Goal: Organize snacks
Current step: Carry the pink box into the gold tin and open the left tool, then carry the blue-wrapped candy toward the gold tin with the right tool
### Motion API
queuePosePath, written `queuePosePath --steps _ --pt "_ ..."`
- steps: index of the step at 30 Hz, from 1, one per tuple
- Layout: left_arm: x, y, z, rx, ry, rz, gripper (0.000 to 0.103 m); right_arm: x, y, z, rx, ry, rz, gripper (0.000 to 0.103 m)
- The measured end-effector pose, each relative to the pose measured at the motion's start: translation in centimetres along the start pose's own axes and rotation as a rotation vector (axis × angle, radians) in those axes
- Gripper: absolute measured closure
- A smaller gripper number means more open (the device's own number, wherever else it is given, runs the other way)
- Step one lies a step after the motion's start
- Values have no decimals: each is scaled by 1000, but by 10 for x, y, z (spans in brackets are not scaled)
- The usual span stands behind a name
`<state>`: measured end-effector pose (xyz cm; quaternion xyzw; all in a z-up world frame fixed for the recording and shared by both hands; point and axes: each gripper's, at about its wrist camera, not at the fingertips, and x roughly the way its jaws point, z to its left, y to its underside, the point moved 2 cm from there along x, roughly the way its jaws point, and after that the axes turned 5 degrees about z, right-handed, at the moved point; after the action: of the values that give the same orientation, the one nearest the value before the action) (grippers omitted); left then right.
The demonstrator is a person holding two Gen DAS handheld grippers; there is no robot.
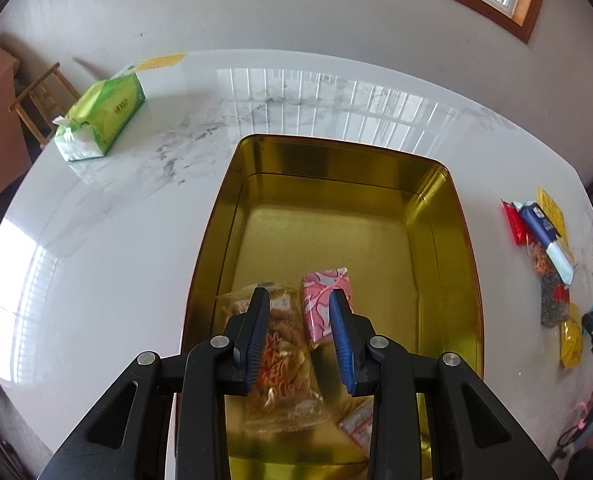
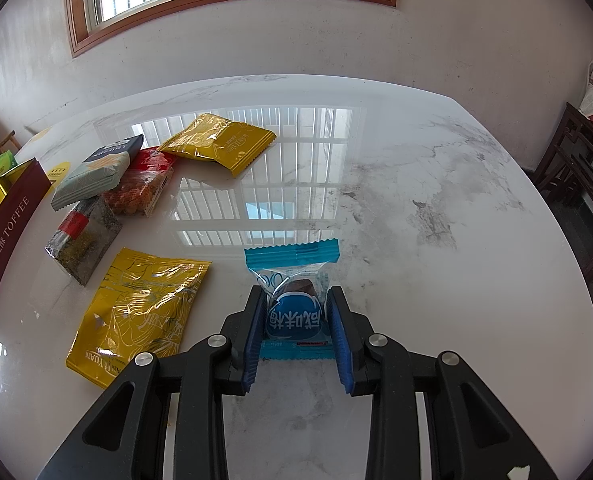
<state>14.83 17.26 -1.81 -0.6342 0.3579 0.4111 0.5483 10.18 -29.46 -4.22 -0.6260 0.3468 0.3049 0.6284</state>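
A gold tin box (image 1: 448,216) lies open on the white marble table. Inside it are a clear orange snack bag (image 1: 284,364), a pink patterned packet (image 1: 326,306) and a pale packet (image 1: 356,424) at the near edge. My left gripper (image 1: 298,312) hovers open and empty above the tin. My right gripper (image 2: 296,304) stands open around a blue plum-candy packet (image 2: 292,300) lying on the table; its pads (image 2: 338,312) flank the packet's sides. The tin's maroon "TOFFEE" side (image 2: 8,232) shows at the left of the right wrist view.
Several loose snacks lie left of the right gripper: two yellow packets (image 2: 140,312) (image 2: 220,144), a dark seed bag (image 2: 82,240), a grey-blue packet (image 2: 96,170), a red nut bag (image 2: 144,184). A green tissue pack (image 1: 100,120) sits far left. Dark wooden chair (image 2: 576,176) at right.
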Motion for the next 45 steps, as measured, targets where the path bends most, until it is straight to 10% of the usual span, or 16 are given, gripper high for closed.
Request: queuePosePath --steps 23,45 --pt "-57 71 14 -56 -36 -114 65 -8 11 -3 18 12 0 72" --pt "-76 102 50 -155 -25 -161 21 -71 -11 68 -83 -44 -95 74"
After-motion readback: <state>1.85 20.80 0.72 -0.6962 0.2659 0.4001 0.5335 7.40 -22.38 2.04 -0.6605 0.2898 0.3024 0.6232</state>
